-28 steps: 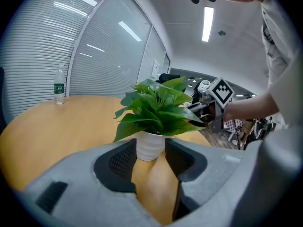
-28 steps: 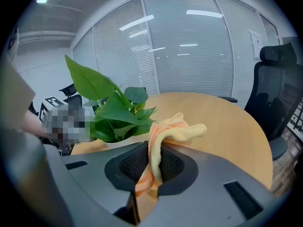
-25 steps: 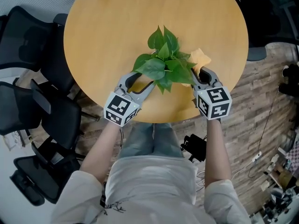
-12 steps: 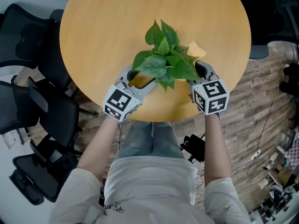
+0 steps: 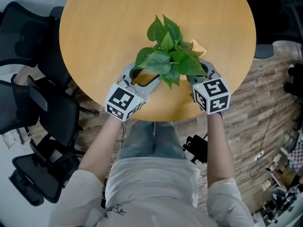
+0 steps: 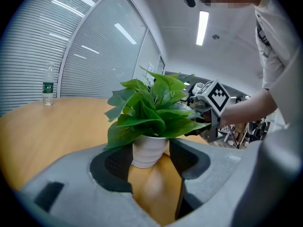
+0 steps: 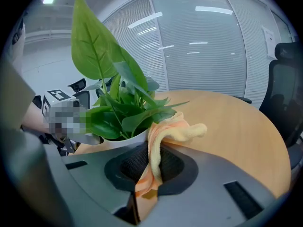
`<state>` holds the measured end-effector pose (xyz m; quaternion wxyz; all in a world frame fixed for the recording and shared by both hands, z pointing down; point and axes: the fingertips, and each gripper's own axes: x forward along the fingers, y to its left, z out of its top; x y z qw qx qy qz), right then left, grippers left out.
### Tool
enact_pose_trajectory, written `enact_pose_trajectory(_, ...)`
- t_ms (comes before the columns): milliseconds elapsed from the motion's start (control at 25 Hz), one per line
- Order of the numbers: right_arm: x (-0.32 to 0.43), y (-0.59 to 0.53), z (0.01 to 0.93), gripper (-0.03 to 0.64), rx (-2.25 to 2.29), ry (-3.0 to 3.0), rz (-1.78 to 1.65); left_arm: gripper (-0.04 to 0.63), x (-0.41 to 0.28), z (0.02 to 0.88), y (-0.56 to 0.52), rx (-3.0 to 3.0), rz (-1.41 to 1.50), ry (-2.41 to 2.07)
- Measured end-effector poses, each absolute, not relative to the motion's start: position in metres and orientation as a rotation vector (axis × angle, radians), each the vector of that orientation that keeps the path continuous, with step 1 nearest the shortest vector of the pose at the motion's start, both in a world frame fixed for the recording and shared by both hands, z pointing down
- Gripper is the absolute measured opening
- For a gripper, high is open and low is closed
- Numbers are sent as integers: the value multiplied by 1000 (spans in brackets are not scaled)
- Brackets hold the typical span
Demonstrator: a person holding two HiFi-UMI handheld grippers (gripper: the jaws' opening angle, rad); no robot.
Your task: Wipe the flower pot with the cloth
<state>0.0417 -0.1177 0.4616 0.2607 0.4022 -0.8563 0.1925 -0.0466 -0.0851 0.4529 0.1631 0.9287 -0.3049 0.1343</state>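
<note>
A: Step in hand?
B: Wiping, by the look of it. For right tongs (image 7: 150, 171): clamped on cloth (image 7: 182, 132), with cloth pressed to the wall of pot (image 6: 149, 150) on that side, just under leaves (image 5: 165, 60).
A: And left tongs (image 6: 150, 161)?
B: Closed round pot, pads touching both sides. Reads as a steadying grip. Just been opening a little, with pot between.
A: Pot where?
B: Upright on table (image 5: 118, 22), near the edge closest to the person, about midway along it. Well apart from bottle (image 6: 48, 86) over by the far edge.
A: How far along?
B: Hard to call. Only one patch of wall under cloth here, so likely plenty left.
A: Next move?
B: Probably dragging cloth round or down the wall. Calls for steady contact and a light push. Calls for a firm enough left grip too, to stop pot sliding or tipping off that near edge. Also worth keeping cloth clear of leaves.
</note>
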Motion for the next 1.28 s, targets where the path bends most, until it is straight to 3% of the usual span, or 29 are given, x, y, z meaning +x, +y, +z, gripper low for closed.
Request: enact_pose_trajectory(1280, 34, -76, 466, 44, 1046, -2338, 503, 244, -33, 454, -80, 2508, 322, -1106)
